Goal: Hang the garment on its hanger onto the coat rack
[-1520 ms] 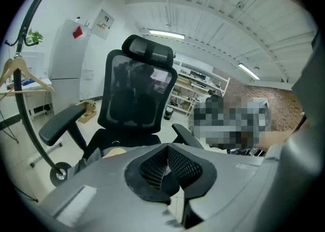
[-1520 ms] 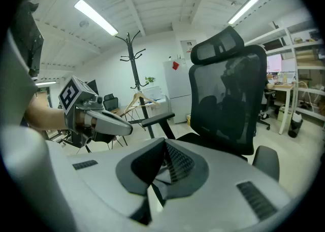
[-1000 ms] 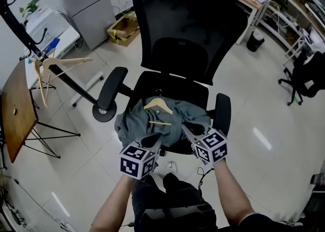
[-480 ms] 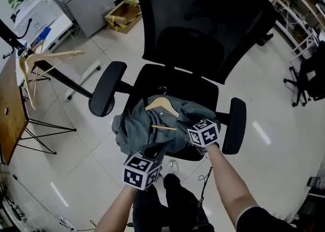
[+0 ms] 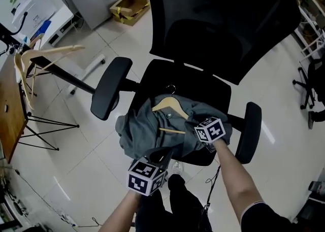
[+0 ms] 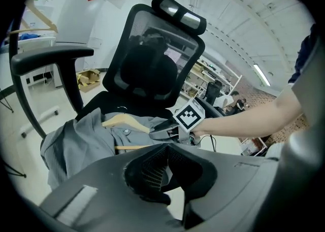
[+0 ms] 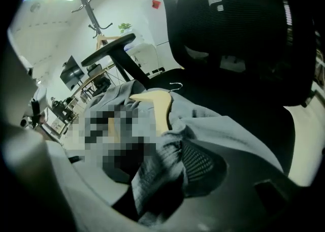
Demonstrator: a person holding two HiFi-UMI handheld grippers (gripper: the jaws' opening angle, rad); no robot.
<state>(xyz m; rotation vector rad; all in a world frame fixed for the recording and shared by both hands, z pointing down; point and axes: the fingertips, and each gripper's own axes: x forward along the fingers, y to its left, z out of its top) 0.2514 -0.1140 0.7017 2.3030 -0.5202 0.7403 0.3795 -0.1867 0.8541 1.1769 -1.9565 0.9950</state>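
Garment: grey, heaped on the chair seat, its front-left part drooping over the seat edge.
Hanger: wooden, lying in the garment's collar, hook toward the backrest.
Right gripper: on the garment's right side, just beside the hanger's bar; jaws spread wide, with a fold of cloth lying loose between them.
Left gripper: at the seat's front edge, close to the garment's hem but apart from it; jaw tips together, nothing in them.
Coat rack: well apart, to the left, with a spare hanger on it.
Head view only: the whole layout of chair, garment and both grippers.
Right gripper view only: the bunched cloth between its jaws, and the rack's hooked top.
Left gripper view only: the right gripper from the side, low over the garment.
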